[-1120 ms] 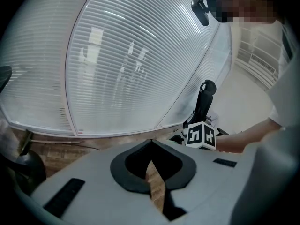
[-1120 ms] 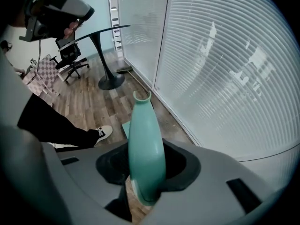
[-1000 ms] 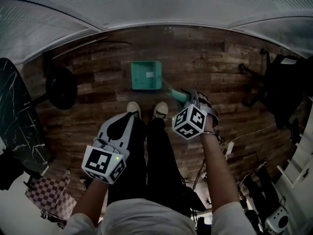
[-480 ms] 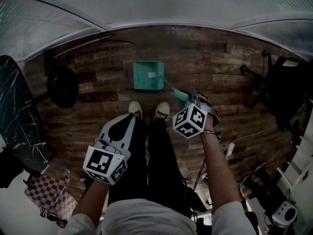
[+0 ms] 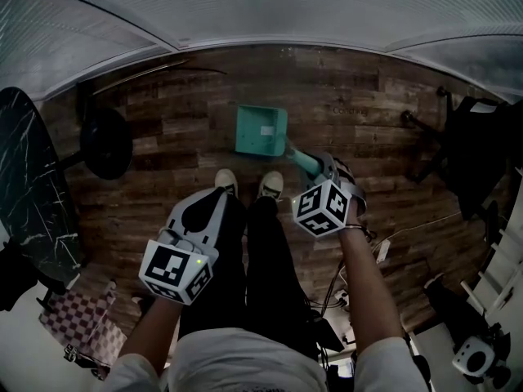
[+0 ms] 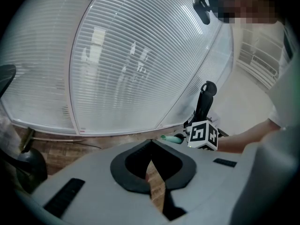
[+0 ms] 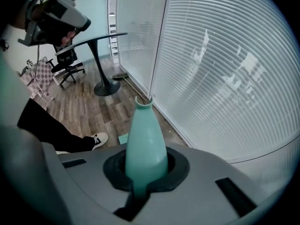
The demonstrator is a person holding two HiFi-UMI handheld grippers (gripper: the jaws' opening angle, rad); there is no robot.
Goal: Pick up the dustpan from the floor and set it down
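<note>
The teal dustpan (image 5: 261, 131) is on the wooden floor just ahead of the person's shoes (image 5: 269, 184), its pan skewed to the right. Its long teal handle (image 5: 302, 160) runs back to my right gripper (image 5: 320, 168), which is shut on it. In the right gripper view the handle (image 7: 145, 139) fills the gap between the jaws and sticks out toward the glass wall. My left gripper (image 5: 200, 209) hangs over the person's left leg, away from the dustpan. Its jaws (image 6: 150, 159) are shut with nothing in them. The handle's tip (image 6: 171, 138) also shows in the left gripper view.
A frosted glass wall (image 5: 261, 15) runs along the far side of the floor. A table with a round black base (image 5: 106, 143) stands at the left, an office chair (image 5: 470, 145) at the right. Cables (image 5: 359, 272) lie on the floor near the right arm.
The dustpan's pan has slid to the right and turned a little. The right gripper has stayed at the handle; the left gripper has not moved.
</note>
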